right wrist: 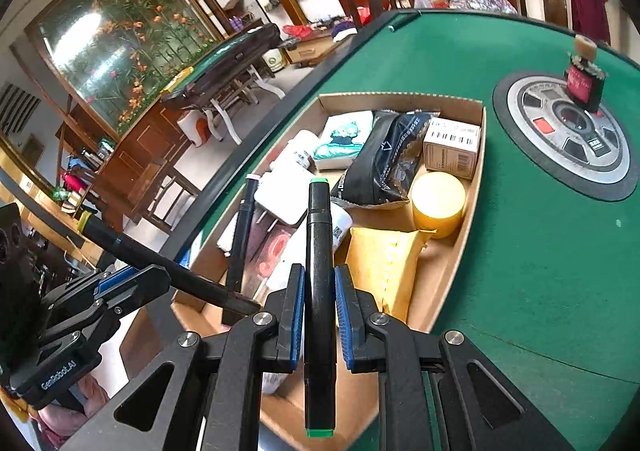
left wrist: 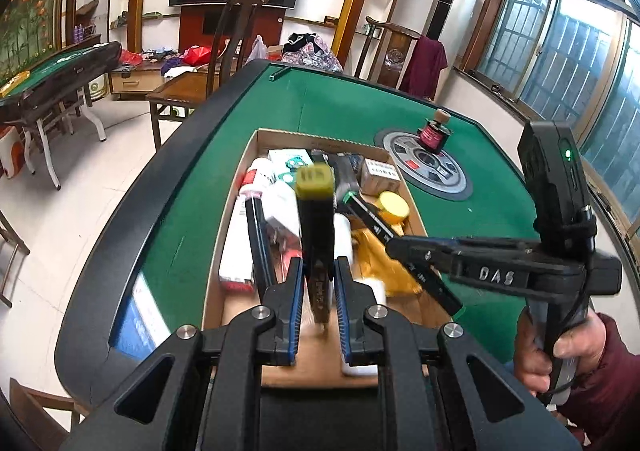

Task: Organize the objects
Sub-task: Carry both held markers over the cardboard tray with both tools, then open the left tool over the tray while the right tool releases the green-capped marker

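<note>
My left gripper (left wrist: 318,271) is shut on a black marker with a yellow cap (left wrist: 315,219), held upright over the cardboard box (left wrist: 320,137). My right gripper (right wrist: 318,279) is shut on a black marker with green ends (right wrist: 320,271), also above the box (right wrist: 400,99). The right gripper (left wrist: 404,251) enters from the right in the left wrist view, a hand on its handle, its green-capped marker (left wrist: 372,221) slanting across the box. The left gripper (right wrist: 160,279) sits at the lower left in the right wrist view, its yellow-capped marker (right wrist: 120,243) angled. A third black marker (right wrist: 244,235) lies in the box.
The box holds a yellow jar (right wrist: 438,203), a black packet (right wrist: 384,167), a white carton (right wrist: 452,147), a yellow padded envelope (right wrist: 384,259) and a white charger (right wrist: 284,197). A small dark bottle (right wrist: 584,79) stands on the round centre disc (right wrist: 532,119) of the green table (right wrist: 540,271).
</note>
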Demonstrator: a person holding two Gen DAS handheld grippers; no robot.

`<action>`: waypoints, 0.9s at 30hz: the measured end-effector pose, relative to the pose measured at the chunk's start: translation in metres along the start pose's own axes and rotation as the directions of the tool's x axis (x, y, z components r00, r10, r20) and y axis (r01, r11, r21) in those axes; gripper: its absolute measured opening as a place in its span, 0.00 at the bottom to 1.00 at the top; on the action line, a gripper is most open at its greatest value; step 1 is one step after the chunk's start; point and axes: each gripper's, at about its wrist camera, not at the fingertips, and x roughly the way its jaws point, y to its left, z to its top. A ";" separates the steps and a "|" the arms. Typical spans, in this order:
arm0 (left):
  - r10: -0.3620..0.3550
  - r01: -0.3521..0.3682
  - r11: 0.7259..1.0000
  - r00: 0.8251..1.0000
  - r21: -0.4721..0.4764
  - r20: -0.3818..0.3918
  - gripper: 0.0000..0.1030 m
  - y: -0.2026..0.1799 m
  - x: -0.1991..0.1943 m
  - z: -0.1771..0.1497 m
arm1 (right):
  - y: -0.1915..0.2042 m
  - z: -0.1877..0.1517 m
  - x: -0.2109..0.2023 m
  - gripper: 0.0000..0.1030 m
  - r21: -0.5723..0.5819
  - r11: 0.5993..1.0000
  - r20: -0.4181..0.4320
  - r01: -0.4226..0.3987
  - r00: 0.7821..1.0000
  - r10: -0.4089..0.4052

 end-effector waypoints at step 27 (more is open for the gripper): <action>0.180 -0.179 0.984 0.981 -0.020 0.069 0.66 0.004 0.038 0.019 | 0.005 0.037 0.045 0.16 -0.031 0.986 -0.005 0.164 0.986 -0.164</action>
